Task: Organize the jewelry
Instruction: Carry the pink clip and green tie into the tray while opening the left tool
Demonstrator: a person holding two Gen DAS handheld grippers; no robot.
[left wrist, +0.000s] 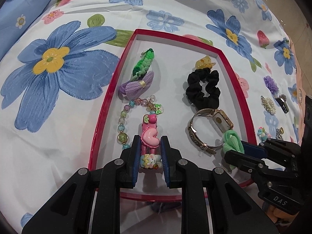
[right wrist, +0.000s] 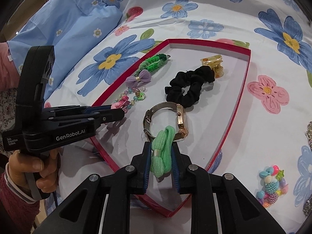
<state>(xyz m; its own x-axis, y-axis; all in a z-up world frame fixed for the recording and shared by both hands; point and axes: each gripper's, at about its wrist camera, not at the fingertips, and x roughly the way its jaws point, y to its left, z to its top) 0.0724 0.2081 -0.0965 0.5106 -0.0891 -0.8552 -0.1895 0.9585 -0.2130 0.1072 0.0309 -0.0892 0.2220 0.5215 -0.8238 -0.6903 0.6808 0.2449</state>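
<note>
A pink heart hair clip (left wrist: 149,142) is being clamped by the left gripper (left wrist: 149,146); a green hair tie (right wrist: 161,154) is being clamped by the right gripper (right wrist: 161,156) over the red tray (right wrist: 241,89).

floral bedsheet (left wrist: 58,117) (blue pillow (right wrist: 64,25) beside)

This looks like a home bedroom: the work surface is a bed covered by a white sheet (left wrist: 64,136) printed with large blue flowers and strawberries, soft and slightly rumpled. A matching light-blue pillow (right wrist: 64,25) with small daisies lies at its edge. A shallow red-rimmed box (left wrist: 237,72) of hair ties and trinkets sits on the sheet, with more small accessories scattered beside it.
</note>
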